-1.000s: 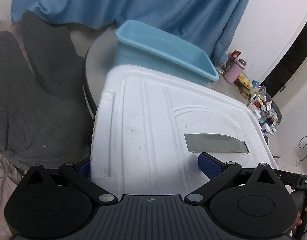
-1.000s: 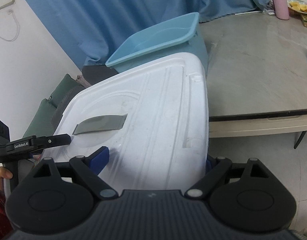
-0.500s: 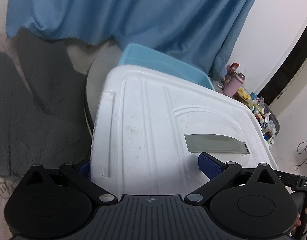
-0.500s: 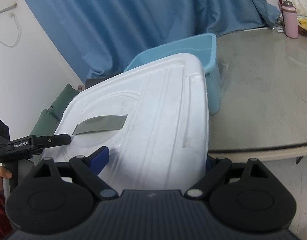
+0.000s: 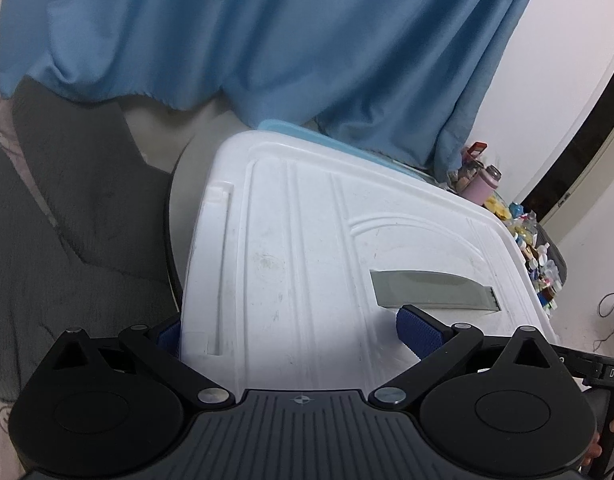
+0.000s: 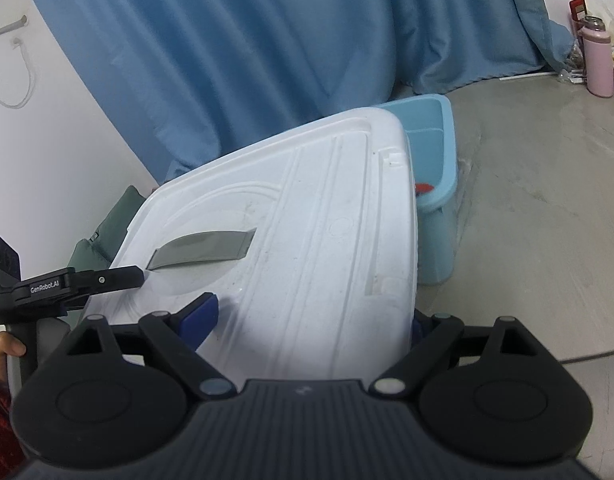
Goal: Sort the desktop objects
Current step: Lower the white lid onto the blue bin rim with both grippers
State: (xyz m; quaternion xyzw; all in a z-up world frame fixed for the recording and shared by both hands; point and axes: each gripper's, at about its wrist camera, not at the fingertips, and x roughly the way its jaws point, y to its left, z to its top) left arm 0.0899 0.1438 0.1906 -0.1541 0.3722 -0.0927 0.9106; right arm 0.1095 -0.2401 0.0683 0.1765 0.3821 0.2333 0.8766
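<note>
A large white plastic lid (image 5: 307, 248) with a grey strip of tape fills both views; it also shows in the right wrist view (image 6: 307, 240). My left gripper (image 5: 291, 336) is shut on its near left edge, one blue pad on top and one underneath. My right gripper (image 6: 311, 320) is shut on its near right edge in the same way. The lid is held tilted over a light blue bin (image 6: 439, 184) that stands on the table; only the bin's far rim (image 5: 291, 128) shows in the left view. Something red (image 6: 425, 188) lies inside the bin.
A grey stone table (image 6: 539, 184) extends right of the bin. A pink bottle (image 6: 597, 60) and clutter stand at its far end. A blue curtain (image 5: 267, 40) hangs behind. Grey cushions (image 5: 67, 200) lie at the left.
Both grippers have carried the lid forward and over the blue bin, which is now mostly covered. The grip on the lid is unchanged.
</note>
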